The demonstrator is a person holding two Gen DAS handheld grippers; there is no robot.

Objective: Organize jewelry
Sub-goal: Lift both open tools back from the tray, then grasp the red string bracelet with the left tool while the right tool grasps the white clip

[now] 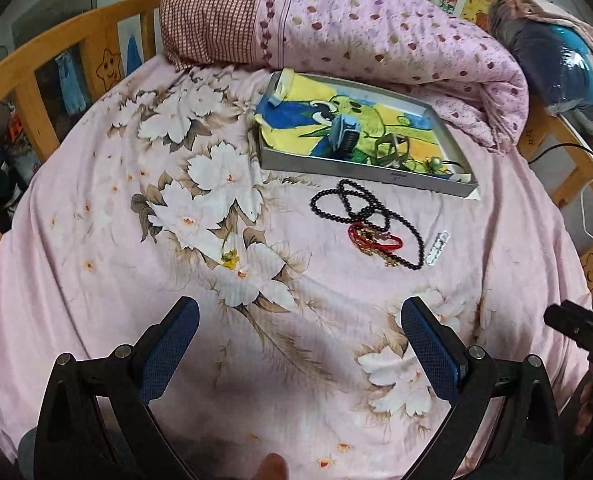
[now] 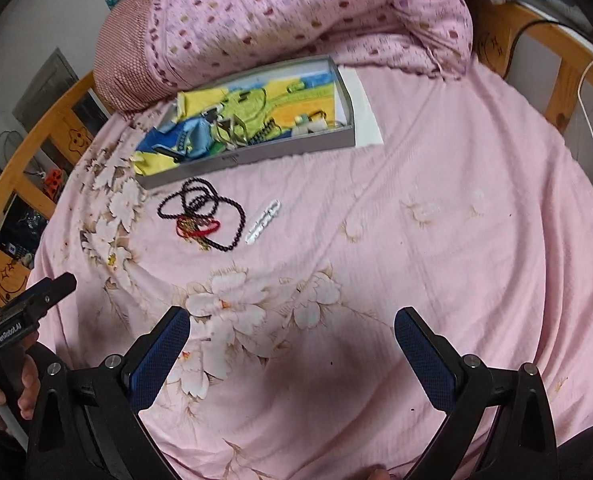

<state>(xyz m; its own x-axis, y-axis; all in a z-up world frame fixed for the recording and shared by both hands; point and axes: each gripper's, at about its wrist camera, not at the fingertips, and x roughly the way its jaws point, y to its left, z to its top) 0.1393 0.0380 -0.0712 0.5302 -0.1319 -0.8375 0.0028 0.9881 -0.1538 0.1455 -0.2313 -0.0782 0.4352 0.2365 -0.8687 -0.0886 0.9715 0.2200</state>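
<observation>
Shallow grey rectangular tray sat upper centre of the left view, lined with a yellow-green-blue cartoon cloth. Inside it: a blue-strapped watch, a square metal-framed piece, some small tangled bits at the right end, too small to tell. Just below the tray, loose on the pink floral bedsheet: a black round-bead necklace looped over itself, a red cord bracelet lying on it, a white elongated clip-like piece beside them. My left gripper was wide open, empty, blue textured pads. My right gripper was likewise spread wide, nothing held. Folded dotted pink quilt behind the tray.
</observation>
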